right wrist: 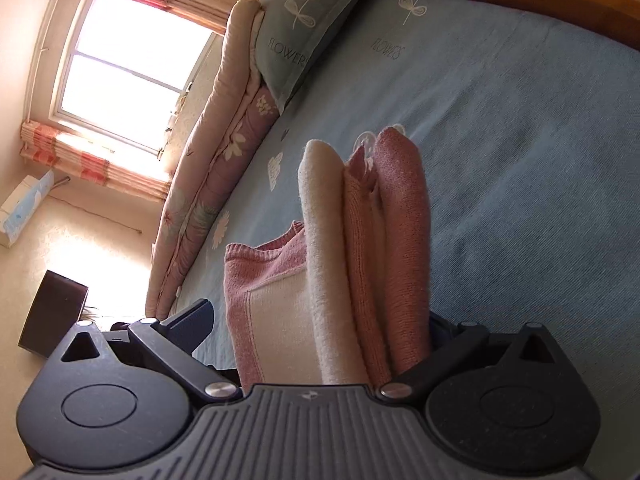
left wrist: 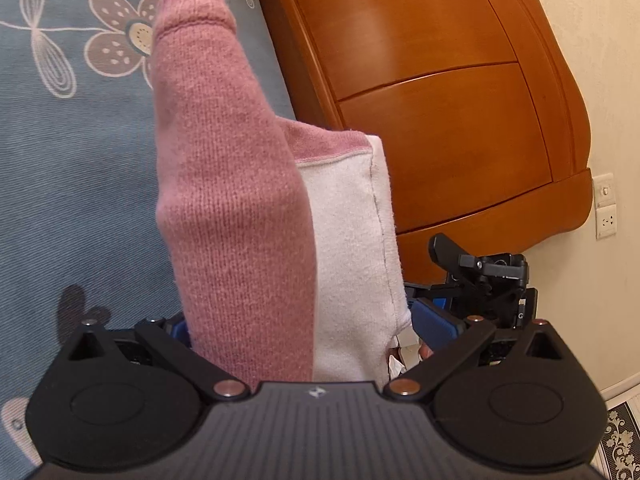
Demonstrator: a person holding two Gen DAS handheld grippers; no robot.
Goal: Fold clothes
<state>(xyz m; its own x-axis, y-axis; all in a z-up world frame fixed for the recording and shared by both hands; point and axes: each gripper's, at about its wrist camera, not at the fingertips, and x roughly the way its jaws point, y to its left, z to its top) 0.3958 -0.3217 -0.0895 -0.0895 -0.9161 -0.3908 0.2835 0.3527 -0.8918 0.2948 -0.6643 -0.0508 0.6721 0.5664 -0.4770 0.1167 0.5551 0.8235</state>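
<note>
A pink and cream knitted sweater [left wrist: 232,200] is folded into a thick bundle, its pink cuff pointing away over the bed. My left gripper [left wrist: 308,326] is shut on the bundle's near end, a blue-padded finger [left wrist: 436,326] on each side. In the right wrist view the same sweater [right wrist: 400,220] stands as stacked cream and pink layers, and my right gripper [right wrist: 320,328] is shut on it; its right finger is mostly hidden by the cloth. Black parts of the right gripper [left wrist: 492,276] show just right of the bundle.
A blue bedsheet [left wrist: 60,160] with flower prints lies below. A wooden headboard [left wrist: 440,100] and wall sockets [left wrist: 606,208] are to the right. A blue pillow [right wrist: 304,40], a folded quilt [right wrist: 208,184], a window [right wrist: 128,60] and a dark box [right wrist: 52,312] are to the left.
</note>
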